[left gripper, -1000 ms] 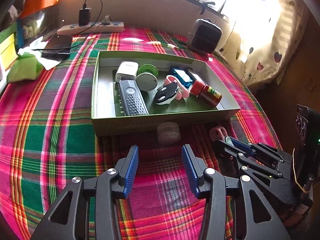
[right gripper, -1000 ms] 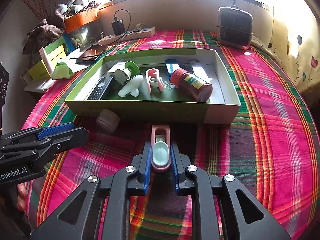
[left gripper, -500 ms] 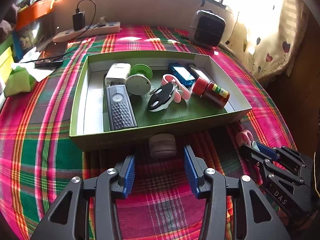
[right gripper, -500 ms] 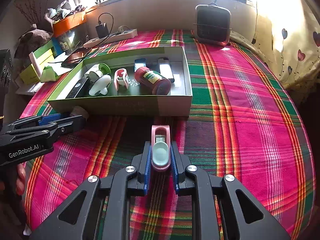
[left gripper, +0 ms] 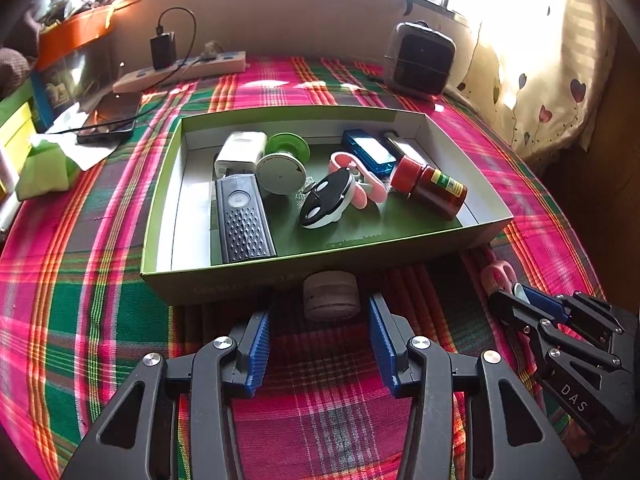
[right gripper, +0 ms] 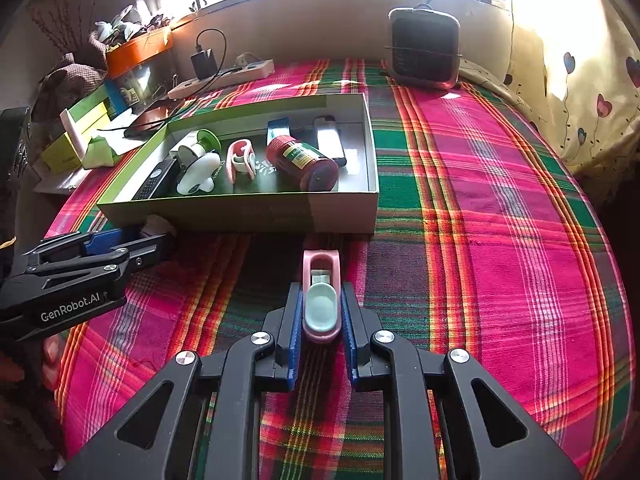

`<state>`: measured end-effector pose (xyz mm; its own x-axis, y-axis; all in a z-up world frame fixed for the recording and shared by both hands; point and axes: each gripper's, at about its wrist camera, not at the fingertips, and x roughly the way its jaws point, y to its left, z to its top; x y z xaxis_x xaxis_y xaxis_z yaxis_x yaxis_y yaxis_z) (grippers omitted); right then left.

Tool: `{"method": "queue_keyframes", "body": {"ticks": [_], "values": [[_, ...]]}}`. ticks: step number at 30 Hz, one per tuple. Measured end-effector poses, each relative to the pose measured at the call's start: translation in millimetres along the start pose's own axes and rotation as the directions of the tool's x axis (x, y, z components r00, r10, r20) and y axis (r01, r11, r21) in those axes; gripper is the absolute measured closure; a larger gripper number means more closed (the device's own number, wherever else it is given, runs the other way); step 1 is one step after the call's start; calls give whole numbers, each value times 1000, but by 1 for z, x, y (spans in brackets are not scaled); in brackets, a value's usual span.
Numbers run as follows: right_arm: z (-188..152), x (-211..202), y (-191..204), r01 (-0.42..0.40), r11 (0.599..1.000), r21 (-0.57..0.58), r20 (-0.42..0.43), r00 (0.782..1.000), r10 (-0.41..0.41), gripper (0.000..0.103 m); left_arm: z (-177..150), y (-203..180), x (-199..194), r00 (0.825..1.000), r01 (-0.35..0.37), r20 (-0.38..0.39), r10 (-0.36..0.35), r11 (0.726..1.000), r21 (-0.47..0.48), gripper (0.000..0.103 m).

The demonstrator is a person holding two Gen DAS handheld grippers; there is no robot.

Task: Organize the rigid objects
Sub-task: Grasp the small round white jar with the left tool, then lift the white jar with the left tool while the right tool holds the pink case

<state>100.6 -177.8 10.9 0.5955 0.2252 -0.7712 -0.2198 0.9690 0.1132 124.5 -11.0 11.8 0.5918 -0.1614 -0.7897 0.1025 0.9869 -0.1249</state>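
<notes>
A round grey puck (left gripper: pixel 330 296) lies on the plaid cloth against the front wall of the green box (left gripper: pixel 240 280). My left gripper (left gripper: pixel 320 312) reaches up to it, one blue pad on either side; its jaws are closing, and neither pad touches the puck. My right gripper (right gripper: pixel 321 292) is shut on a pink and mint clip (right gripper: pixel 321 308), held just above the cloth in front of the box's near right corner (right gripper: pixel 340 212). In the left wrist view the right gripper (left gripper: pixel 516 296) shows at the right with the pink clip (left gripper: pixel 498 276) sticking out.
The box holds a black remote (left gripper: pixel 244 220), a white adapter (left gripper: pixel 240 152), a green spool (left gripper: pixel 282 168), a black-and-white gadget (left gripper: pixel 328 200), a second pink clip (left gripper: pixel 360 176), a blue case (left gripper: pixel 370 150) and a red-capped bottle (left gripper: pixel 430 188). A heater (left gripper: pixel 422 60), power strip (left gripper: pixel 180 72) and phone (left gripper: pixel 112 116) stand behind.
My left gripper has come forward to the puck, which now sits between its fingertips. My right gripper has slid right along the box front, clip still held.
</notes>
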Motion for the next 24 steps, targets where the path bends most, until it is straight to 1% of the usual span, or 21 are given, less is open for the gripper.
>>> {"method": "queue_keyframes", "body": {"ticks": [2,7,10,24], "values": [[0,0,0,0,1000,0,0,1000,0,84,-1,0,0,1000,-7,5,7,1000,-1,62],[0,0,0,0,1000,-1,0,1000,0,84,-2,3,-1,1000,-18,10,18,1000,-12,73],[0,0,0,0,1000,0,0,1000,0,84,-2,5,-2,1000,-18,14,18,1000,-18,76],[0,1,1,7,1000,-6,0,1000,-7,84,-4,6,-4,1000,-3,21,4,1000,-27,76]]}}
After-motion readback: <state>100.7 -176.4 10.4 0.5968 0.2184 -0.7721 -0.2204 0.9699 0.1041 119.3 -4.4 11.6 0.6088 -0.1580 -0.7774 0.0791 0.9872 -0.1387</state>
